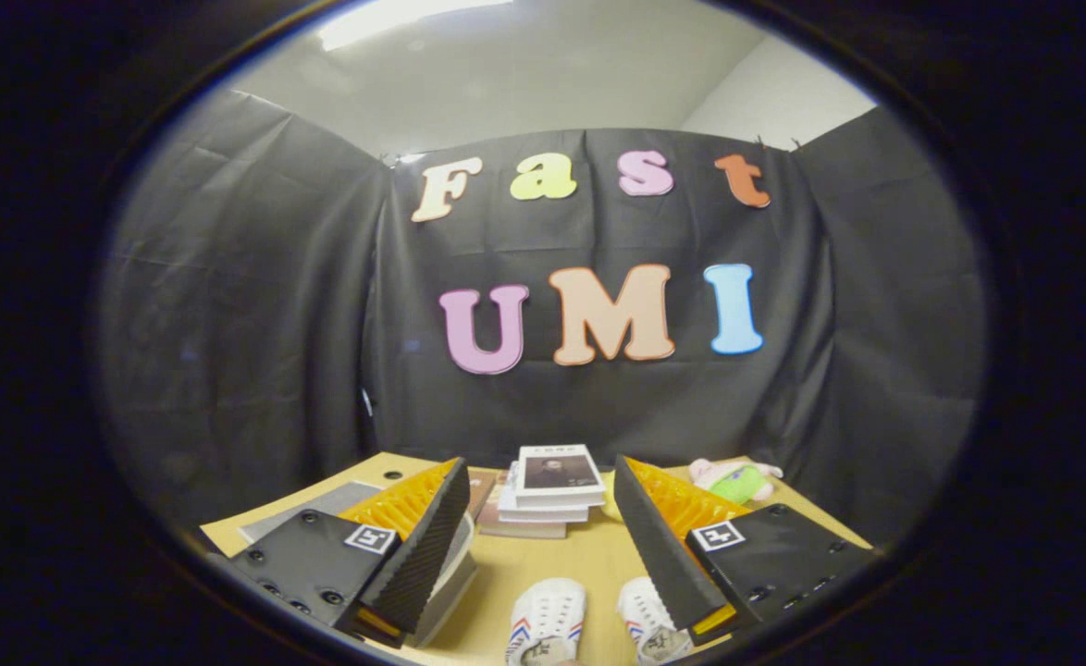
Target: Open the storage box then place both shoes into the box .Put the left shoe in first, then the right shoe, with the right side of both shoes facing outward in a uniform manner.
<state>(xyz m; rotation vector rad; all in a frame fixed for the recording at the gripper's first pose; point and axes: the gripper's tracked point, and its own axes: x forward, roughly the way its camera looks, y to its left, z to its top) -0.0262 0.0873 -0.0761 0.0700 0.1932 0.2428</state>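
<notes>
Pale wood tabletop (543, 564), lit from above, black cloth hanging as the booth's wall behind it. The gripper (541, 513) is held above the near part of the table, looking across it, its two fingers spread wide apart with nothing between them but bare table and the things lying further off. Two white shoes (548, 622) with red and blue side stripes sit side by side low between the fingers, toes pointing away toward the wall; the one on the left shows more of its upper, the one on the right (647, 622) is partly covered by the right finger. Neither finger touches a shoe. Beyond the fingers, roughly centred in the gap, a stack of books (552, 488) lies flat, the top one white with a dark picture on its cover. A small pink and green plush toy (737, 479) lies past the right finger near the far edge of the table. Under and beside the left finger, a pale translucent box-like thing (455, 573) shows in part; I cannot tell whether it is the storage box, or whether it is open. A grey flat sheet (307, 513) lies further left.
</notes>
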